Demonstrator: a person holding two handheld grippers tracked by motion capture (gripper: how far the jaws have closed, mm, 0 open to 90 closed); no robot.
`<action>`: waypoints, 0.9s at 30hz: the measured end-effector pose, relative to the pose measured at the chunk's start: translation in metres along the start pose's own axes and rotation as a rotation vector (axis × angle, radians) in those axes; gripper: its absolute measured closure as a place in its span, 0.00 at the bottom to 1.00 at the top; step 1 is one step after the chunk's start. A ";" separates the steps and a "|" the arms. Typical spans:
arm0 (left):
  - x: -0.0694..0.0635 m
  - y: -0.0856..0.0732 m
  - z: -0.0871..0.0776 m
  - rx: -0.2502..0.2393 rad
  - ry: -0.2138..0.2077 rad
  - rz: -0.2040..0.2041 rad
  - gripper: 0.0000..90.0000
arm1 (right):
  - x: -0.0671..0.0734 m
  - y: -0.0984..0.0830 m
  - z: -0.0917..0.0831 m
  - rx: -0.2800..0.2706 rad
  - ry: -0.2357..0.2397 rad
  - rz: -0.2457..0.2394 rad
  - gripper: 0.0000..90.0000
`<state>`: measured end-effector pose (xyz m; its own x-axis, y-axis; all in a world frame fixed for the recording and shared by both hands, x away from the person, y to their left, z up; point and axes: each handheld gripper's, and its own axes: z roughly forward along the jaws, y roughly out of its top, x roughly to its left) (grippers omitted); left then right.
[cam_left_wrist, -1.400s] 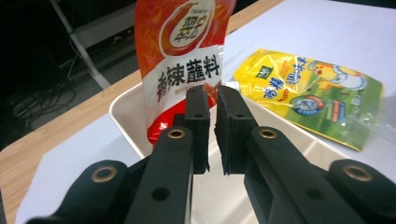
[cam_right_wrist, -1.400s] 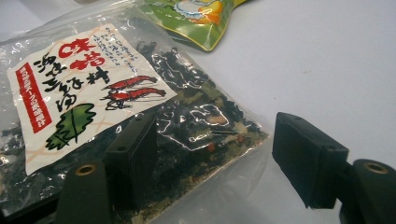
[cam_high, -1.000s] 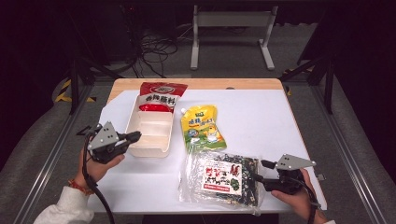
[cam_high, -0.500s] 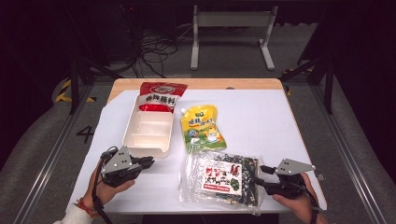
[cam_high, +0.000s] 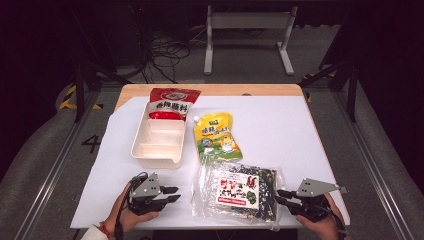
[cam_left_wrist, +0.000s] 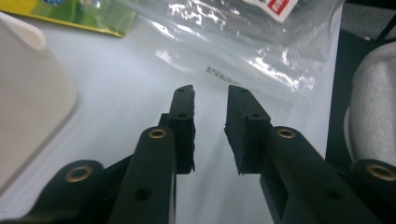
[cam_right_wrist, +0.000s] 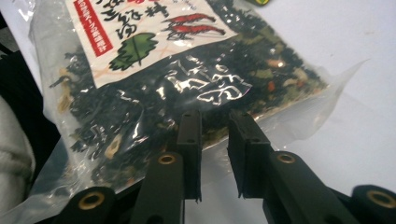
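High view: white-covered worktop (cam_high: 280, 130) carrying a clear crinkled plastic bag of dark dried seaweed with a white printed label (cam_high: 240, 190) at the near edge, between the two tools. Left tool (cam_high: 170, 194), just short of the bag's left margin: jaws a narrow gap apart, having just been opening, nothing between them. Right tool (cam_high: 281, 196), at the bag's right edge: jaws have just been closing; the right gripper view puts the flat transparent seam (cam_right_wrist: 210, 140) near the tips, though whether the pads press it is hard to tell. Handling judgement: take both tools on the empty film border, not the brittle contents, and lift evenly. Also present: cream rigid divided tray (cam_high: 157, 142), glossy red sachet (cam_high: 172, 102), soft yellow-green spouted pouch (cam_high: 217, 137).
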<state>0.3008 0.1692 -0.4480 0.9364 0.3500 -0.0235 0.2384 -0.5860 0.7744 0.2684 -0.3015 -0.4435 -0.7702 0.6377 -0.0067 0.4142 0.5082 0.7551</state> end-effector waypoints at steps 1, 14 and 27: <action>0.000 -0.001 0.000 -0.006 -0.015 -0.005 0.77 | 0.001 -0.001 0.000 0.001 0.010 0.000 0.87; -0.012 -0.004 0.012 0.019 -0.096 -0.059 0.41 | 0.002 -0.007 0.005 0.046 0.050 0.016 1.00; -0.034 0.021 0.042 -0.035 -0.203 -0.093 0.31 | 0.005 -0.009 0.007 0.044 0.051 0.028 1.00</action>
<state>0.2850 0.1142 -0.4579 0.9444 0.2445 -0.2198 0.3201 -0.5313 0.7844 0.2645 -0.2990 -0.4546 -0.7812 0.6224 0.0478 0.4560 0.5167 0.7246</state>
